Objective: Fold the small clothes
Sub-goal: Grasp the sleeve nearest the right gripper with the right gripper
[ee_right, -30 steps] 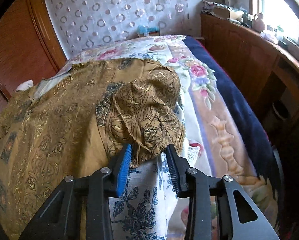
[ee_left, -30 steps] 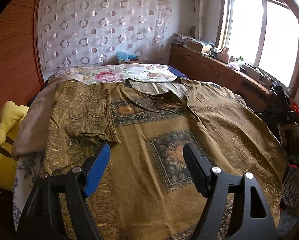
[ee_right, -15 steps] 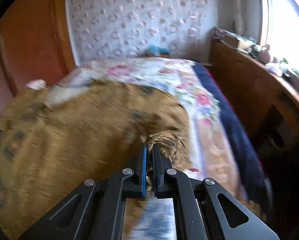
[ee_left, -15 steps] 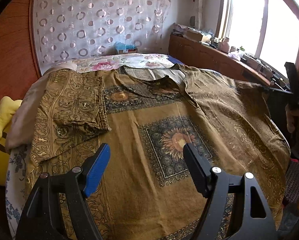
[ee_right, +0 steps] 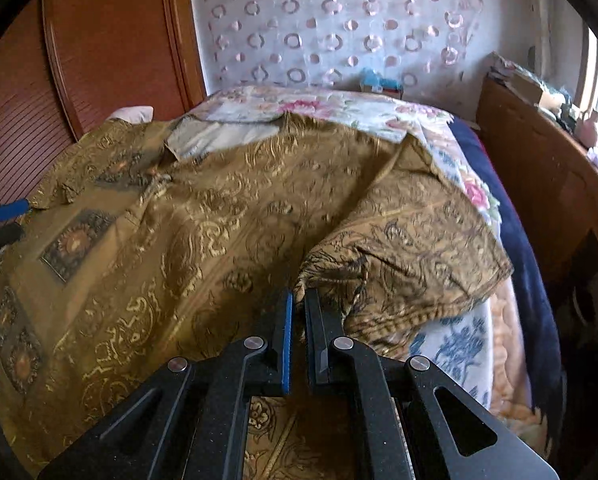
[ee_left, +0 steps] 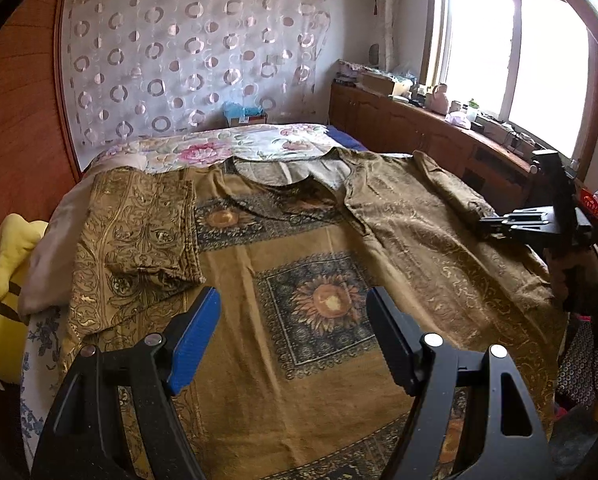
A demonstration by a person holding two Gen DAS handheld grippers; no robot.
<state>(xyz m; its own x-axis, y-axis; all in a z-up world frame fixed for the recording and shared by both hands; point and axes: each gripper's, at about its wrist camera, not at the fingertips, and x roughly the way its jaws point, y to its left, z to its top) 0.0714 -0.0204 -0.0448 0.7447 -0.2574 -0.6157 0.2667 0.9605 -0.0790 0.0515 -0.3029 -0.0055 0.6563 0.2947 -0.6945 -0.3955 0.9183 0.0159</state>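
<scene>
1. Shirt (ee_left: 323, 280): gold-brown with a paisley print and sunflower squares down the middle. It lies spread front-up across the bed (ee_left: 259, 142), collar toward the far curtain wall (ee_left: 187, 52).
2. Sleeve on the left gripper's side (ee_left: 139, 228) is already folded in over the body. The other sleeve (ee_right: 415, 248) is bunched and partly lifted at the bed's right edge.
3. Right gripper (ee_right: 298, 312): jaws pressed nearly together, with a thin fold of that sleeve's edge pinched between the pads. The grip looks shallow, cloth at the tips only.
4. Left gripper (ee_left: 293, 332): jaws spread wide and empty, hovering over the lower middle of the shirt. Nothing is between the fingers (ee_left: 195, 328).
5. Handling, judged: thin woven cloth, light and limp, with no stiffness. It will drape and drag the layer beneath it. The slight sheen suggests it could slide out of a shallow pinch.
6. Where to hold, judged: the hem or cuff seam, where doubled cloth gives the pads more to bite. The empty gripper could pin the shoulder line while the sleeve goes over.
7. Risk, judged: pulling the sleeve may ruck the flat body panel.
</scene>
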